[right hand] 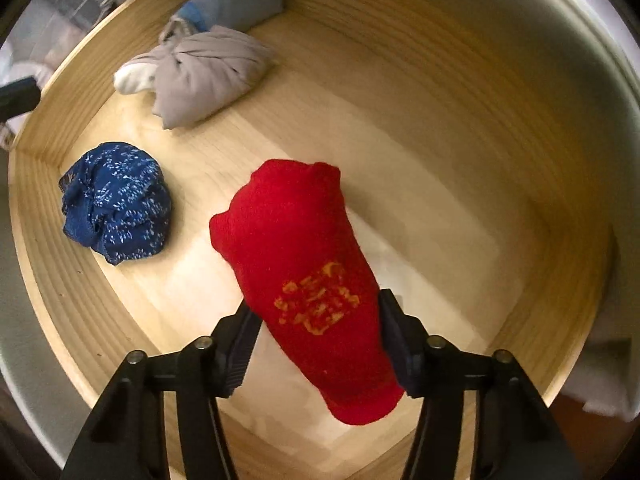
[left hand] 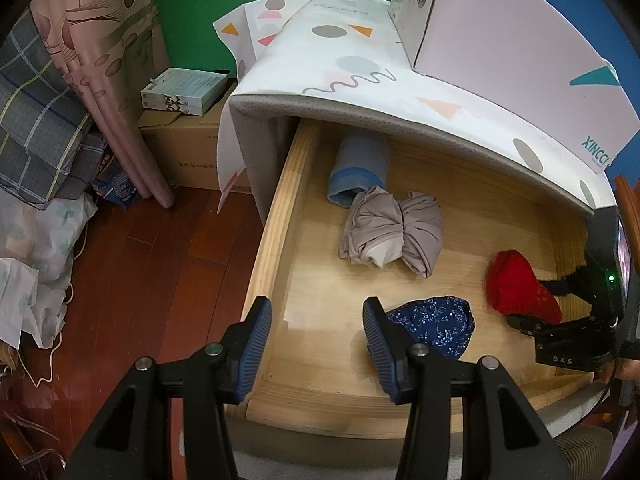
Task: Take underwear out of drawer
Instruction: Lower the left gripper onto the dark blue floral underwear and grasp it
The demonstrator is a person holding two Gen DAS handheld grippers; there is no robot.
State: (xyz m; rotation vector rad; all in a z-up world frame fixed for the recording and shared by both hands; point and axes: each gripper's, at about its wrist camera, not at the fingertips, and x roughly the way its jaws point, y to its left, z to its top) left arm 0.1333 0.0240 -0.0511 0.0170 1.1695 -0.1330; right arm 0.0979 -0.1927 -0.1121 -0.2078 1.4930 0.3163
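Underwear is what you are after, and none of it looks to have left the drawer [left hand: 276, 216] yet: every bundle in view lies on the wooden floor inside. Your right gripper [right hand: 316, 332] points down into the drawer with its two fingers on either side of the red piece [right hand: 296, 264], a rolled red bundle with an orange print. Both pads sit right against the cloth, so it reads as a pinch on the red piece, though how firm it is I cannot tell. The bundle appears to rest on the drawer floor, not lifted.

Your left gripper [left hand: 316, 344] hangs over the drawer's front left corner, fingers spread with nothing between them.

Moving outward, the dark blue speckled bundle [right hand: 116, 200] lies just beside the red one, near the front wall. Further back sits the grey knotted bundle [right hand: 200, 76], and touching it behind is the grey-blue roll [right hand: 236, 4], partly under the patterned cloth [left hand: 360, 60] draped over the cabinet top.

So the job is at its first grasp. What remains is lifting the red piece clear, then judging which of the other three bundles count as underwear.
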